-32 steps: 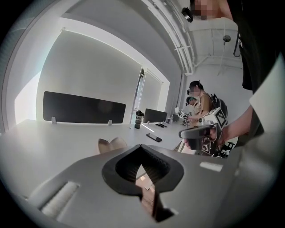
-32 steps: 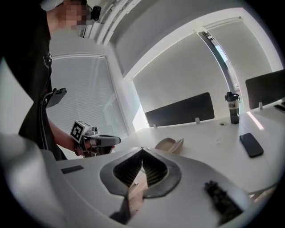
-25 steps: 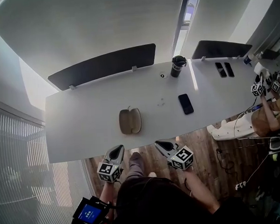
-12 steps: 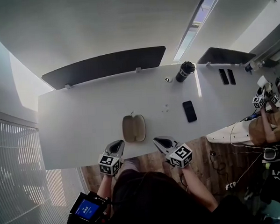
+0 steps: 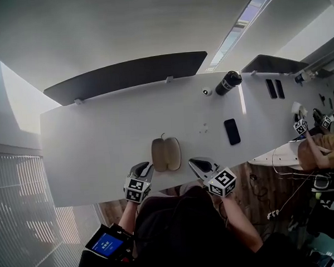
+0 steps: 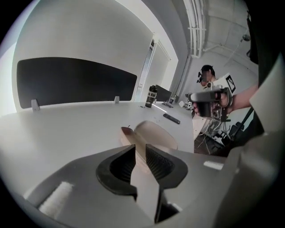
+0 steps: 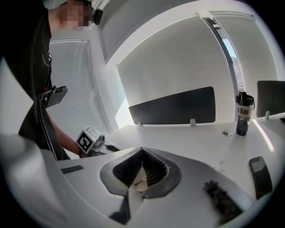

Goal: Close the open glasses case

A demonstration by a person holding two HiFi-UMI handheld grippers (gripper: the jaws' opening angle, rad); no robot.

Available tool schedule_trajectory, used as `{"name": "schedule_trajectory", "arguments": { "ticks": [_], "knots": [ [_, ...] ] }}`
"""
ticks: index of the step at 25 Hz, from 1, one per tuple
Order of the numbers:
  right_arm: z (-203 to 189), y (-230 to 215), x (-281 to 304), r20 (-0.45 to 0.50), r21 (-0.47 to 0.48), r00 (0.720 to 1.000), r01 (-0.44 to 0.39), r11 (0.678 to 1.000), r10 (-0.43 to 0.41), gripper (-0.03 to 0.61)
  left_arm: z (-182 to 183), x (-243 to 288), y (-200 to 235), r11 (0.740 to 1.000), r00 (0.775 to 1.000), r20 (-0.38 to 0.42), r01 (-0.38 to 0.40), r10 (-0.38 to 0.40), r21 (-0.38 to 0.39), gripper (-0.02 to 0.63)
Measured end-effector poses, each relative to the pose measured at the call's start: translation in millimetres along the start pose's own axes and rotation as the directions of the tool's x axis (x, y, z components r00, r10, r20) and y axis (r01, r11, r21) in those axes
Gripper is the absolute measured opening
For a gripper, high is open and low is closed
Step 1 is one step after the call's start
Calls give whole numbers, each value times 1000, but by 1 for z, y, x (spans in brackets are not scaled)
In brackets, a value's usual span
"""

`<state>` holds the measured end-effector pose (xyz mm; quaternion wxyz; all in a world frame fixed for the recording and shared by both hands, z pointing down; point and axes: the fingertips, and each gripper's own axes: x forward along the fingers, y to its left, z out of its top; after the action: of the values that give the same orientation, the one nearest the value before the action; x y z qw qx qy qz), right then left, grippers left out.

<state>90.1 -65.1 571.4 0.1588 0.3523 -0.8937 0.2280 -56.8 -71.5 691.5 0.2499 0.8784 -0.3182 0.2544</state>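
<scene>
Both forearms reach forward from the person's body, side by side, each hand carrying a gripper tilted downward. The left gripper (image 5: 142, 170) has its jaws opening, with a narrow gap between them and nothing gripped. The right gripper (image 5: 202, 165) has its jaws together, apparently empty.

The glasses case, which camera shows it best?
The head view: the whole open glasses case shows from above. The left gripper view shows it close but partly behind its opening jaws; the right gripper view gives only a sliver between its jaws.
</scene>
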Motion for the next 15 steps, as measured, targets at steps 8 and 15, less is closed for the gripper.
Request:
{"name": "schedule_trajectory", "arguments": {
  "ticks": [8, 15],
  "knots": [
    [-2, -15, 8, 2, 0, 1000, -18, 1000, 18, 6, -8, 24, 4, 970, 991, -121, -23, 54, 243, 166],
    [0, -33, 5, 24, 14, 1000, -20, 1000, 19, 6, -2, 38, 1, 945, 988, -149, 14, 36, 327, 163]
  ]
}}
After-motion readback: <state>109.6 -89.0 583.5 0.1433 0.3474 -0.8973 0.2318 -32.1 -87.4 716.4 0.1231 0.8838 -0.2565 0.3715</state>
